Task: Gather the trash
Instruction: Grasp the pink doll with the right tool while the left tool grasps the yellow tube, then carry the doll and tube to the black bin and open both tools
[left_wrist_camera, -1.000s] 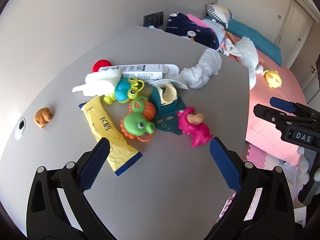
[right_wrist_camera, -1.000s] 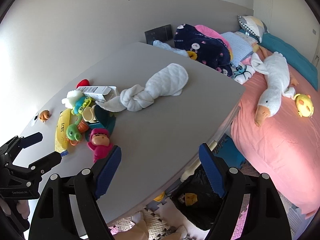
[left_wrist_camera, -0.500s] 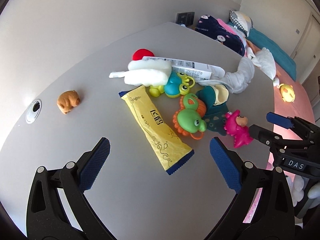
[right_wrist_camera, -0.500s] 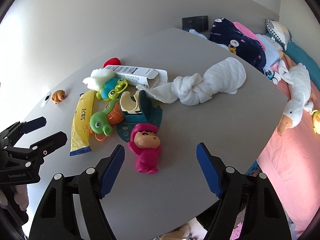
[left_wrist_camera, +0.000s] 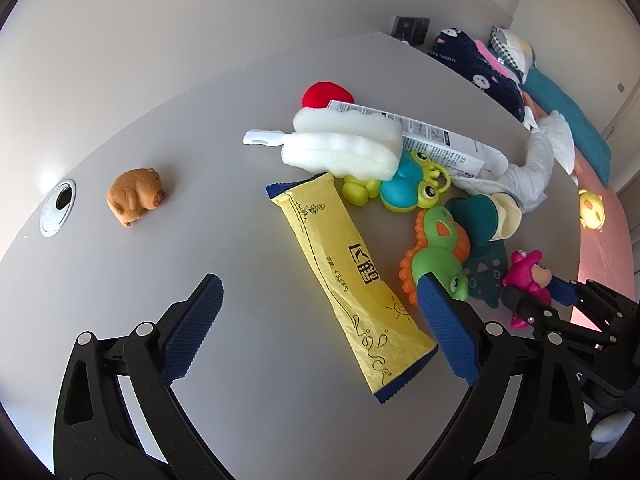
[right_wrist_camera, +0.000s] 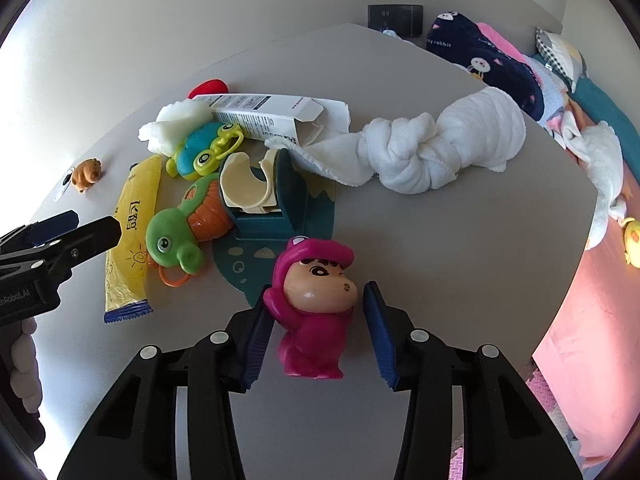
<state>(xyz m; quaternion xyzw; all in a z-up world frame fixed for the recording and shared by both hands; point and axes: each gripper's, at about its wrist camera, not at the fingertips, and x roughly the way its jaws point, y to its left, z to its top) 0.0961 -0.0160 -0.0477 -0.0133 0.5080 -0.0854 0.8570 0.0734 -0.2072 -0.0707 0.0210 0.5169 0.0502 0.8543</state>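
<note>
glossy yellow wrapper (left_wrist_camera: 352, 280) flat | left gripper (left_wrist_camera: 320, 328) open above

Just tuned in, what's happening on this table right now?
Two handheld grippers are working over a grey table cluttered with toys and trash. The right gripper is open, its jaws on either side of the pink figure, which stands upright; whether they touch it is unclear. The left gripper is open and low over the yellow wrapper, which lies flat between its fingers, not gripped. An opened white carton and a knotted white towel lie further back.
</note>
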